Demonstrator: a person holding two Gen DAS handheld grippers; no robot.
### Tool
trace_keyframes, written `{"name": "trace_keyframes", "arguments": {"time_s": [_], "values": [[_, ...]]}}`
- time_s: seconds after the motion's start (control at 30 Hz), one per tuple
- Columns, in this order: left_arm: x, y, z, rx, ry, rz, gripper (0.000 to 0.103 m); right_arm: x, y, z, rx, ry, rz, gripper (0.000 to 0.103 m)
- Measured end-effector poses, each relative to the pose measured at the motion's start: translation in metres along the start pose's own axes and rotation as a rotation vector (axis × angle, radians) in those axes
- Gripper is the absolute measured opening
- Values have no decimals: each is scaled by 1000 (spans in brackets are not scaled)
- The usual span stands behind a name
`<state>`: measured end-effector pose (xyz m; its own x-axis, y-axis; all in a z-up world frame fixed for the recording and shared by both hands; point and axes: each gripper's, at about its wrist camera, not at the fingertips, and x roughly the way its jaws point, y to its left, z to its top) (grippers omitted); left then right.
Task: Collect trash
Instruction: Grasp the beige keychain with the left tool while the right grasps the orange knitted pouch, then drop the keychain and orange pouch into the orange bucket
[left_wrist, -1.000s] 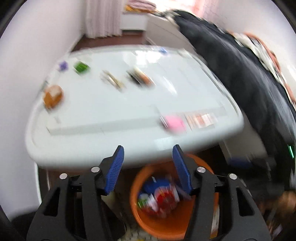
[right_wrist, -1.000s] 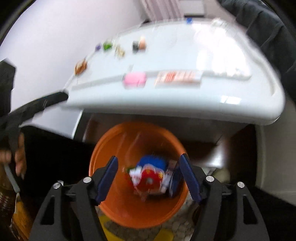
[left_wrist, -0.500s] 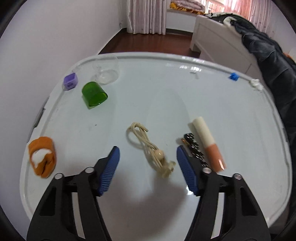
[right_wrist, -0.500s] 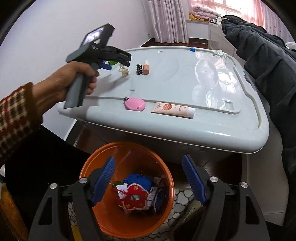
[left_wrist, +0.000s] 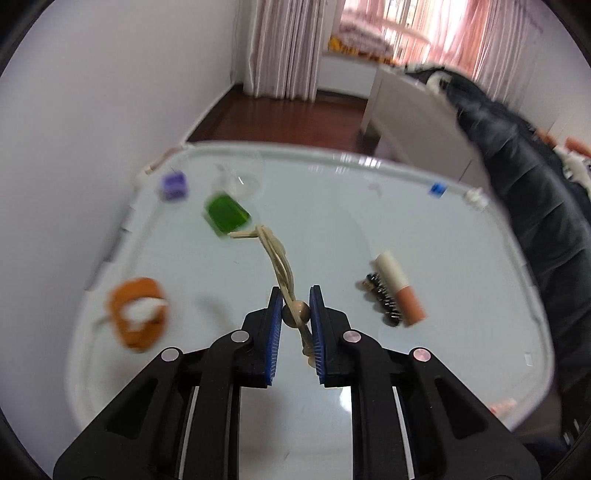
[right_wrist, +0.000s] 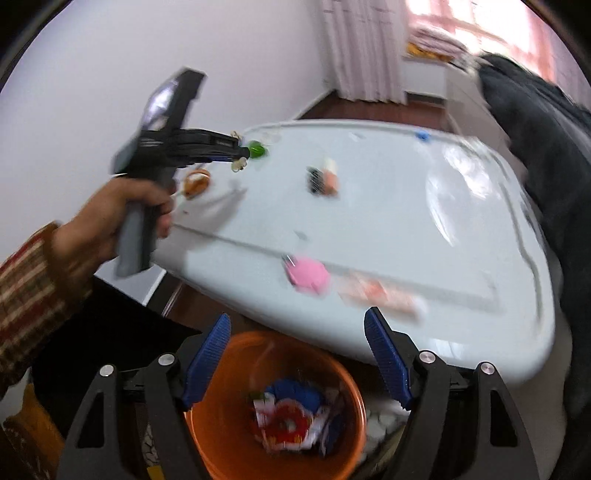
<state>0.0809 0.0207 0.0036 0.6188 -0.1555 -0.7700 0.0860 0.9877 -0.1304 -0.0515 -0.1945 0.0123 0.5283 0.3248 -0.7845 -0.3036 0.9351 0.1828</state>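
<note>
A beige cord with a wooden bead (left_wrist: 293, 314) sticks up from between the blue pads of my left gripper (left_wrist: 295, 291), whose jaws are closing with the bead pinched between them. In the right wrist view the left gripper (right_wrist: 240, 151) is held by a hand over the far left of the white table (right_wrist: 406, 206), the cord (right_wrist: 238, 164) dangling from its tip. My right gripper (right_wrist: 297, 317) stands open with nothing between its fingers, above an orange bin (right_wrist: 221, 406) that holds colourful wrappers (right_wrist: 291, 417).
On the table lie a green cup (left_wrist: 225, 214), a purple cube (left_wrist: 173, 185), a clear glass (left_wrist: 240, 181), an orange-and-white item (left_wrist: 138, 314), a lip balm tube (left_wrist: 399, 291) and a black clip (left_wrist: 380, 302). A pink item (right_wrist: 308, 275) and a flat tube (right_wrist: 380, 293) lie near the front edge. Dark clothing (left_wrist: 535, 221) lies to the right.
My left gripper has moved in over the beige cord and closed on its bead, raising the cord off the table. My right gripper has risen slightly above the bin, still open.
</note>
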Motion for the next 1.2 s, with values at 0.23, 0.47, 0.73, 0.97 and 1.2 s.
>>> {"name": "trace_keyframes", "arguments": {"time_s": [0.23,0.47,0.73,0.97,1.2], "values": [[-94,72,-3,-22,-105,104,15,101,74,99,-138,-87,208,77],[-123,122,-19,-61,-113,159,15,211,150,163,-240,-41,251,77],[-118,126,-34,-78,-90,121,15,278,185,177,-372,101,63,42],[-114,105,-47,-54,-71,70,15,222,133,165,-171,47,102,33],[-110,20,-97,84,30,-110,15,102,64,65,-70,82,93,33]]}}
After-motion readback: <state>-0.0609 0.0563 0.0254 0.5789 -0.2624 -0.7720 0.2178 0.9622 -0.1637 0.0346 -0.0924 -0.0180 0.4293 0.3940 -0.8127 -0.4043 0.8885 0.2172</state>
